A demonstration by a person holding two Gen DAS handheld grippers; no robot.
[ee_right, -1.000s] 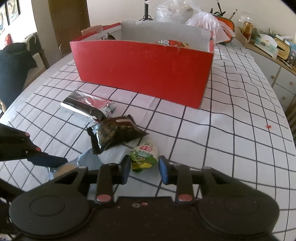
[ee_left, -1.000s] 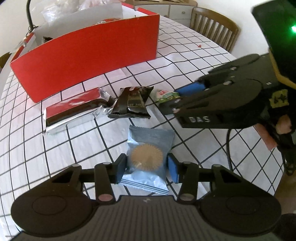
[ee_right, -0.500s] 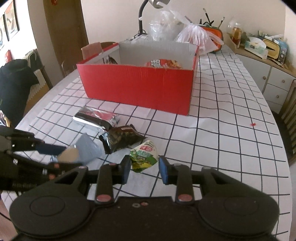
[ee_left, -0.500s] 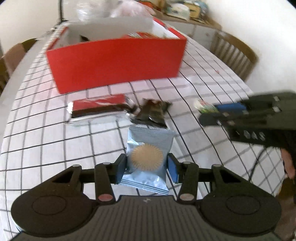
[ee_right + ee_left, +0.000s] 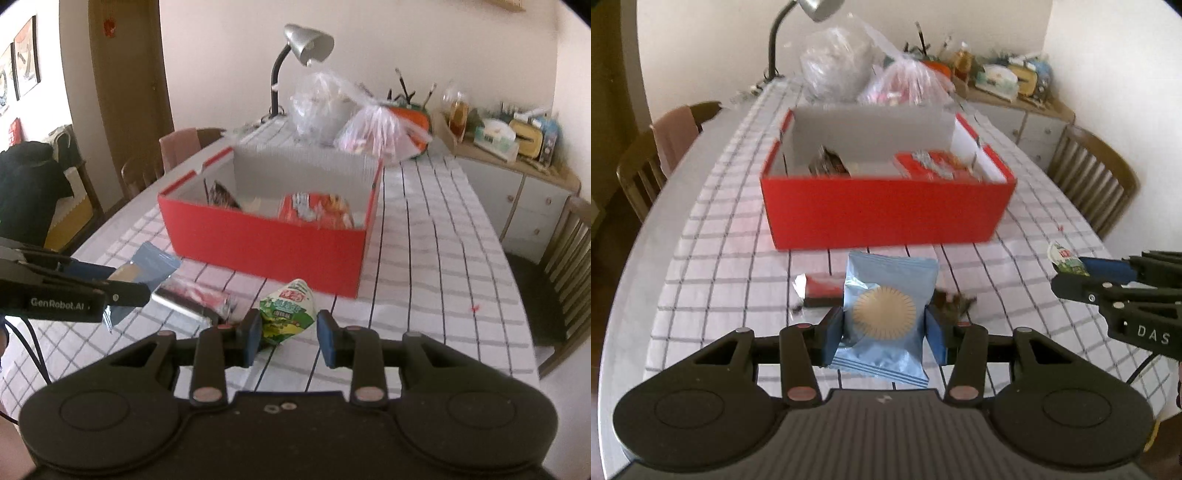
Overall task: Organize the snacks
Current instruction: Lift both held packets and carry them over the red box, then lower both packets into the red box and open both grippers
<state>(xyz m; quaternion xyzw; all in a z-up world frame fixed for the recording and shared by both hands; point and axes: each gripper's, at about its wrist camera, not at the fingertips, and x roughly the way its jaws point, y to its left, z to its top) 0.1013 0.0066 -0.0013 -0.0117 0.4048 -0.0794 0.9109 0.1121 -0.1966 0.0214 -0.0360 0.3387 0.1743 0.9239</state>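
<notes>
**Two snacks held above the checked table**

While both grippers are held over the table point(image 5: 713, 236), a snack is pinched in each. The blue biscuit packet point(image 5: 886, 314) is clamped between the pads of the left gripper point(image 5: 884, 332). The green and white snack pouch point(image 5: 290, 312) is gripped by the right gripper point(image 5: 288, 334). Below them, a red and silver bar point(image 5: 820, 290) and a dark wrapper point(image 5: 955, 301) are seen lying on the cloth. Further away, the red box point(image 5: 886, 214) is placed, with several packets inside. Behind it, plastic bags point(image 5: 347, 114) and a lamp point(image 5: 303, 55) are visible.

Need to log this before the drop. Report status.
Left gripper shut on blue foil cookie packet. Right gripper shut on green-white snack pouch. Open red cardboard box ahead, path unobstructed.
</notes>
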